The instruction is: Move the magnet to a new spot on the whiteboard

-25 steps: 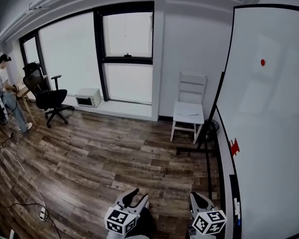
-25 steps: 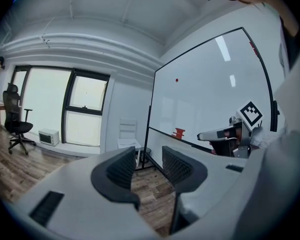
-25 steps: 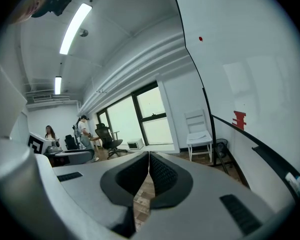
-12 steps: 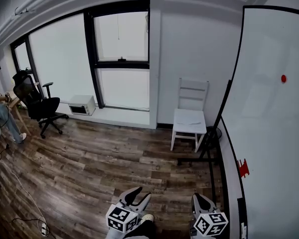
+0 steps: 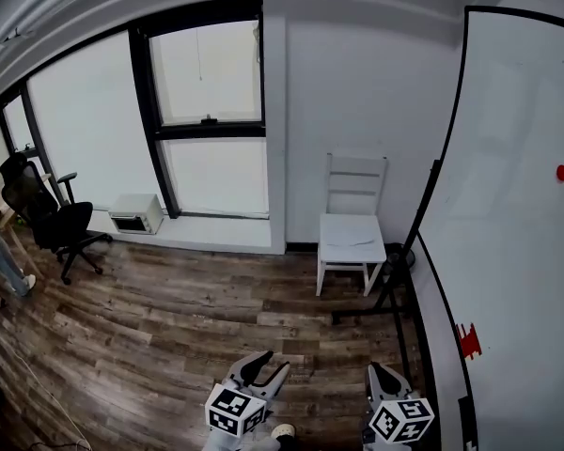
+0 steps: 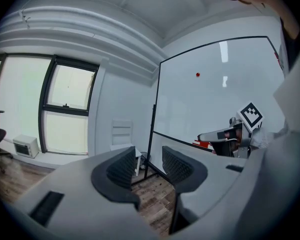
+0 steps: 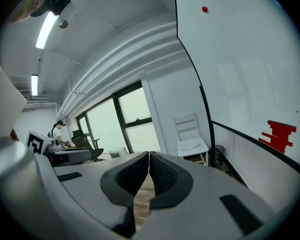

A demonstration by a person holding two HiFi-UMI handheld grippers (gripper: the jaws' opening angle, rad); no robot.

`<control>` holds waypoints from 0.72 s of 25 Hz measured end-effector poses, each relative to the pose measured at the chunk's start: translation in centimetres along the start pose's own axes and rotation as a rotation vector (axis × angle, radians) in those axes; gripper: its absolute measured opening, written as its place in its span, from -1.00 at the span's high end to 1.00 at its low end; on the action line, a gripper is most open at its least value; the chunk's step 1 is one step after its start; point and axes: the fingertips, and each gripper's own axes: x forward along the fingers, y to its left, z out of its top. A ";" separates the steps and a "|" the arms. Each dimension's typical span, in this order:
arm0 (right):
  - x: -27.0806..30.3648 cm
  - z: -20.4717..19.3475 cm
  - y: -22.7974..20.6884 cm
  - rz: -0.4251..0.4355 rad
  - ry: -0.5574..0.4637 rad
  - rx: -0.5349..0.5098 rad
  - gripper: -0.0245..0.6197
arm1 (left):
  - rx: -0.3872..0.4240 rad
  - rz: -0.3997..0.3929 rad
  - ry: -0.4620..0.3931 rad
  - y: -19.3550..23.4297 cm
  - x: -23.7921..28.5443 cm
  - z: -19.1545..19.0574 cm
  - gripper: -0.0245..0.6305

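Starting at the fingers: the left gripper (image 6: 149,166) has its jaws spread wide with only floorboards showing between them. The right gripper (image 7: 149,171) has its pads pressed together on nothing, so neither one is carrying anything.

In the head view both sit low at 6 o'clock, well apart from the whiteboard (image 5: 517,252), which fills the 3 o'clock side. The magnet (image 5: 561,172) is a little red dot stuck high on the board at about 2 o'clock, with bare board all around it. A red shape (image 5: 468,340) sits lower on the board, around 4 o'clock.

My read is that this is the approach step and no grab has happened yet. The next move calls for closing in on the board and raising one gripper to the magnet. The left is open for that; the right would have to open first.

Containers:
- A white microwave (image 5: 132,212) sits under the window at 10 o'clock with its door shut, so I can't see the contents.
- A dark thing that might be a bin (image 5: 401,255) stands by the board's stand, just beside the white chair (image 5: 352,228) at 12 o'clock. It's too small to tell what's in it.
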 end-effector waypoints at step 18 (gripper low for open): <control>6.6 3.0 -3.3 -0.190 -0.019 0.020 0.84 | -0.001 -0.145 0.014 7.8 9.1 2.0 0.41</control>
